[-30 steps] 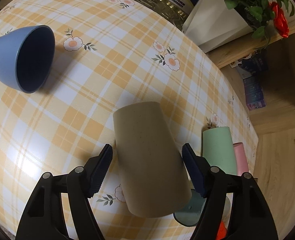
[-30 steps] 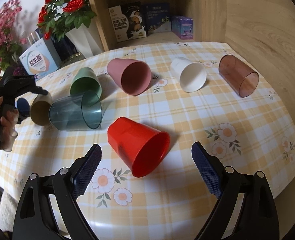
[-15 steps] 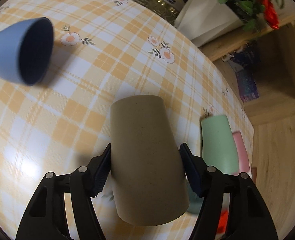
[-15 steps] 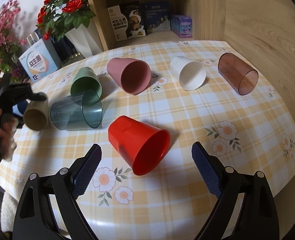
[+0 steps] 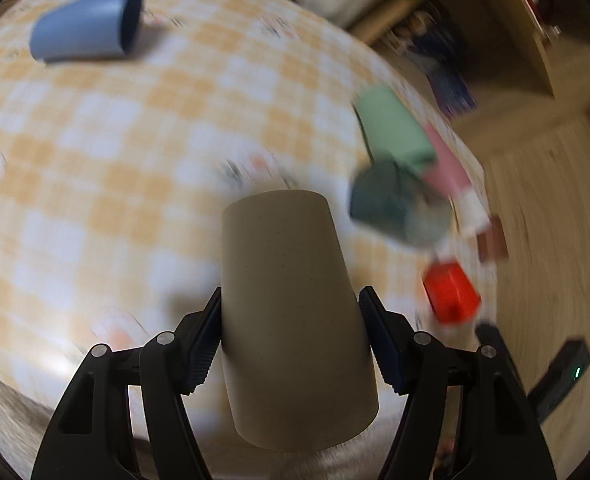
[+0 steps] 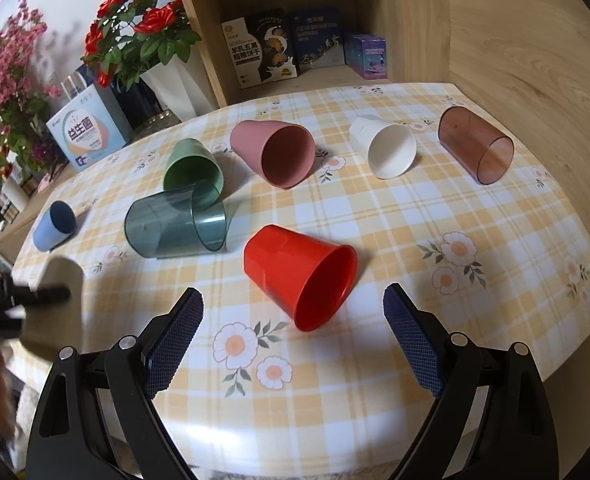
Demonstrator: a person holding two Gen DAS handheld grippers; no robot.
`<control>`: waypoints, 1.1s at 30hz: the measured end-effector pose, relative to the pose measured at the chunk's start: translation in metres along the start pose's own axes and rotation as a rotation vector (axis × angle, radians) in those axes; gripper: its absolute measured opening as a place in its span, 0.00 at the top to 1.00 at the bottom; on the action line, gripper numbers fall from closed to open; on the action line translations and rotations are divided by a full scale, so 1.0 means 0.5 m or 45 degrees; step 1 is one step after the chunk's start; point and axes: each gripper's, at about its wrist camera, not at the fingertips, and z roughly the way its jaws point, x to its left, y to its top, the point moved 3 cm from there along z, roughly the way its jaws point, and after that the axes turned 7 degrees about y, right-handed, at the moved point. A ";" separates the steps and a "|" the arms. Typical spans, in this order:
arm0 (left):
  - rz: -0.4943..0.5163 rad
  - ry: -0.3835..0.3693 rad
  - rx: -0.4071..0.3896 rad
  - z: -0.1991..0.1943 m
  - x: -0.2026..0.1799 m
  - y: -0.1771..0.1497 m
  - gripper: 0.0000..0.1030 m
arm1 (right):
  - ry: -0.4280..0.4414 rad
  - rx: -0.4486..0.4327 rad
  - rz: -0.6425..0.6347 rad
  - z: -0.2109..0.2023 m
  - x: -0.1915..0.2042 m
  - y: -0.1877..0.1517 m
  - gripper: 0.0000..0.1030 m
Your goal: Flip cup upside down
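My left gripper [image 5: 291, 320] is shut on a beige cup [image 5: 287, 304] and holds it off the checked tablecloth [image 5: 95, 160], base pointing away from me; the view is motion-blurred. In the right wrist view the same cup [image 6: 61, 280] is a blurred shape at the table's left edge, in the left gripper [image 6: 27, 294]. My right gripper [image 6: 293, 326] is open and empty, just in front of a red cup [image 6: 295, 268] lying on its side, mouth toward me.
Several other cups lie on their sides: blue [image 6: 53, 226], dark teal clear [image 6: 175, 224], green [image 6: 193, 166], pink [image 6: 275, 152], white [image 6: 385, 150], brown clear [image 6: 475, 148]. A shelf with boxes [image 6: 263, 52] and vases of flowers [image 6: 143, 40] stand behind the table.
My left gripper closed on the beige cup, lifted it and swung it toward the table's near left edge, turning. The right gripper stayed put.
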 end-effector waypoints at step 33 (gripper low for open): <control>0.257 0.021 -0.120 0.031 -0.120 -0.064 0.13 | -0.034 -0.014 0.033 -0.056 -0.015 -0.009 0.14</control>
